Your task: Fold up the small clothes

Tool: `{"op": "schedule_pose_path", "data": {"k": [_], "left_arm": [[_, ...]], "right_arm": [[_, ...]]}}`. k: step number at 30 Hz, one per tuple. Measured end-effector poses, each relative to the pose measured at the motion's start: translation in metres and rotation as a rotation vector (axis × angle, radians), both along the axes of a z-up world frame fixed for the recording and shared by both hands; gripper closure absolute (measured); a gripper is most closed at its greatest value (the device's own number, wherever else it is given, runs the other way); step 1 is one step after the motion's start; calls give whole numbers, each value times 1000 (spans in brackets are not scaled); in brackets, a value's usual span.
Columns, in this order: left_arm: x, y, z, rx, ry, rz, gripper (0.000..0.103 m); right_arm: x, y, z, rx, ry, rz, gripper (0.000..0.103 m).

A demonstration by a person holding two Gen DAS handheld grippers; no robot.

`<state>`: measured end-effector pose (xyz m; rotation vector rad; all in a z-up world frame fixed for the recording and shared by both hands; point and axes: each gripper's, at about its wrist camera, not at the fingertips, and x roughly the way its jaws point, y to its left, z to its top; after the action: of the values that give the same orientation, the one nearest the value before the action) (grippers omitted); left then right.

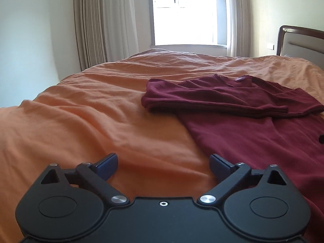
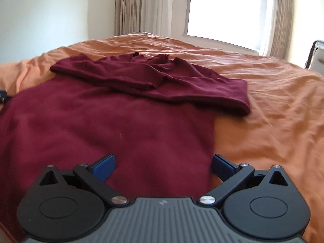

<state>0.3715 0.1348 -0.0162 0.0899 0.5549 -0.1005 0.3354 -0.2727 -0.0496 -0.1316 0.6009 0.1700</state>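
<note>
A dark red long-sleeved shirt [image 1: 253, 133] lies flat on the orange bed cover [image 1: 85, 109], both sleeves folded across its upper part. In the right wrist view the same shirt [image 2: 97, 125] fills the left and middle, its right side edge running down toward the gripper. My left gripper [image 1: 163, 165] is open above the bare cover, just left of the shirt's edge, nothing between its blue pads. My right gripper [image 2: 163, 165] is open over the shirt's lower right part, its right pad near the shirt's edge, holding nothing.
The bed cover [image 2: 273, 111] is wrinkled and spreads wide on both sides. A window [image 1: 183, 12] with curtains [image 1: 105, 20] stands behind the bed, and a wooden headboard [image 1: 299, 40] is at the far right. The other gripper's tip [image 2: 3, 97] shows at the left edge.
</note>
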Motion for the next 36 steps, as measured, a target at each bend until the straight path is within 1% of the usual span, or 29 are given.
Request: {"op": "schedule_pose_path", "data": {"k": [2,4,8,10,13,16,22,26,31,34,36], "left_arm": [[-14,0,-1,-19,9,13,3],[-27,1,-3,-39,21,26,3],[-54,5,-5,-81,34,57,1],[-68,8,-6,-108,36,73,1],[-89,12,-7,-136,43,86,1],[-110,10,-8,-136,41,86,1],[-144,-1,-9,-111,26,63,1],[-162,-18,-10,-80,3,32,1],[-176,-46,-9,-44,-45,-25,1],[-180,-61,-9,-16,-56,-65,1],[-181,-70,-9,-4,-59,-88,1]], "right_arm": [[-24,-6,-2,3,-37,-11,0],[-43,-13,-3,11,-55,-34,0],[-71,-25,-4,36,-54,-78,0],[-81,-29,-3,27,-52,-95,0],[-104,-33,-4,-14,-56,-105,0],[-125,-28,-7,-82,-88,-96,0],[-165,-10,-20,-192,-226,-55,0],[-181,11,-35,-278,-256,11,0],[-185,39,-59,-448,-282,72,0],[-182,56,-75,-590,-332,71,0],[-180,64,-83,-662,-369,70,0]]}}
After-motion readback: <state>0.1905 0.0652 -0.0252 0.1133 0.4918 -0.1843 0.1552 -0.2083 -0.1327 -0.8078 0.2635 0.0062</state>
